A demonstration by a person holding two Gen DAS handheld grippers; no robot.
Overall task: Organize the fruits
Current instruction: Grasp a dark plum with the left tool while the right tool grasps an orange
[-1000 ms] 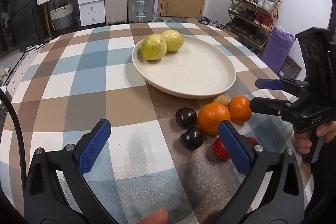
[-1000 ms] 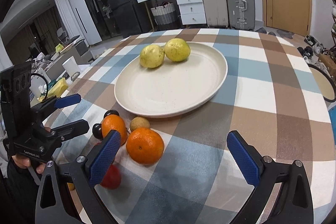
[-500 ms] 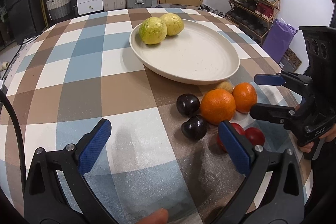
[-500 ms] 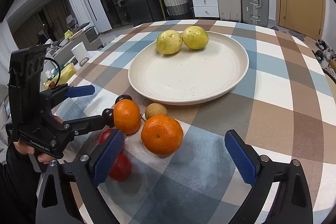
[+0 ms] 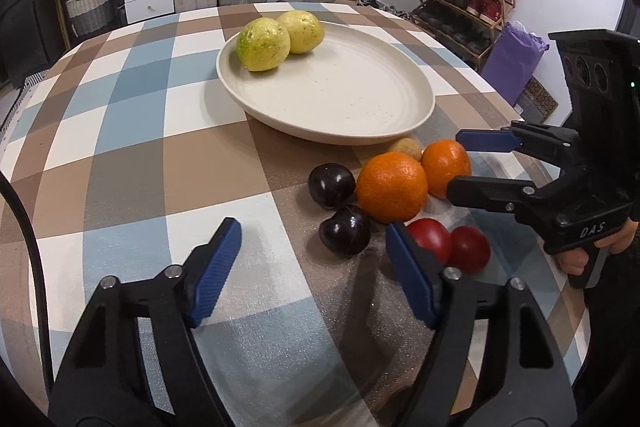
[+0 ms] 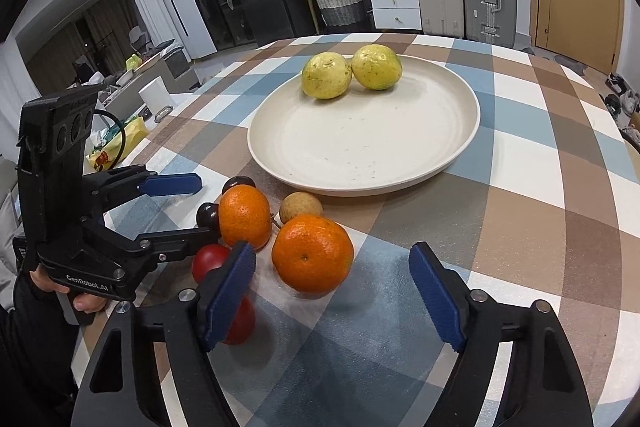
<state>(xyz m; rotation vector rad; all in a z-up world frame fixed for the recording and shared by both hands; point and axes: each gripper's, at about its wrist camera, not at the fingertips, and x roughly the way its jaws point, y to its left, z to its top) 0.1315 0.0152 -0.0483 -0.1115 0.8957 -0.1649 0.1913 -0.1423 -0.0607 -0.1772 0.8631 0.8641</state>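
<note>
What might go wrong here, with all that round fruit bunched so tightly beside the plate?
Both claws are open and empty. The right claw points at the nearer orange, which sits close to the small brown fruit and the other orange; closing could knock them rolling. The left claw is near the dark plums, so the two claws could bump each other.

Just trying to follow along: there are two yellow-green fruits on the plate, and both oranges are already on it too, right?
Not quite. The two yellow-green fruits are on the plate, but both oranges sit on the tablecloth in front of it, as the right wrist view shows.
</note>
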